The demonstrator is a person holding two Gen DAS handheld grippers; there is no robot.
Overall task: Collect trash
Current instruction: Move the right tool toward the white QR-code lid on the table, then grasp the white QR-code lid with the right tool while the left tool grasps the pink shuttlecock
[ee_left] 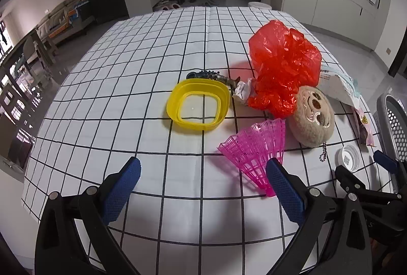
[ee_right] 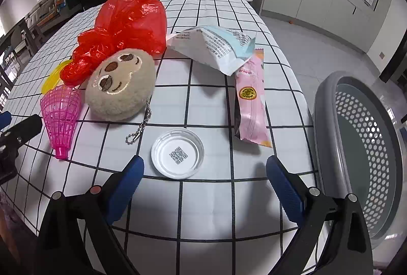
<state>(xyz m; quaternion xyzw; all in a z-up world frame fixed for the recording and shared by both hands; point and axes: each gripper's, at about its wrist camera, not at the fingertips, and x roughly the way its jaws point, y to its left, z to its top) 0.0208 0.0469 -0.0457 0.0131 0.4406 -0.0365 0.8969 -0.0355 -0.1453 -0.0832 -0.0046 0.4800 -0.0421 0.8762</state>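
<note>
Currently both grippers are held empty above the checked tablecloth (ee_right: 216,102): the left gripper (ee_left: 203,170) with jaws spread wide, the right gripper (ee_right: 204,169) likewise parted. Trash is scattered ahead: a red plastic bag (ee_right: 129,20), a white printed wrapper (ee_right: 216,46), a pink snack packet (ee_right: 250,102) and a clear round lid (ee_right: 177,153). A grey perforated basket (ee_right: 361,148) is seen beside the table's right edge.

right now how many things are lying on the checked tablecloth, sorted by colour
red: 1, crumpled red plastic bag
pink: 2, pink plastic shuttlecock, pink snack wrapper
yellow: 1, yellow square lid ring
white: 3, white printed pouch, clear-white round lid, crumpled white paper
beige: 1, beige plush face keychain
dark: 1, dark metal fish figure
total: 9
</note>
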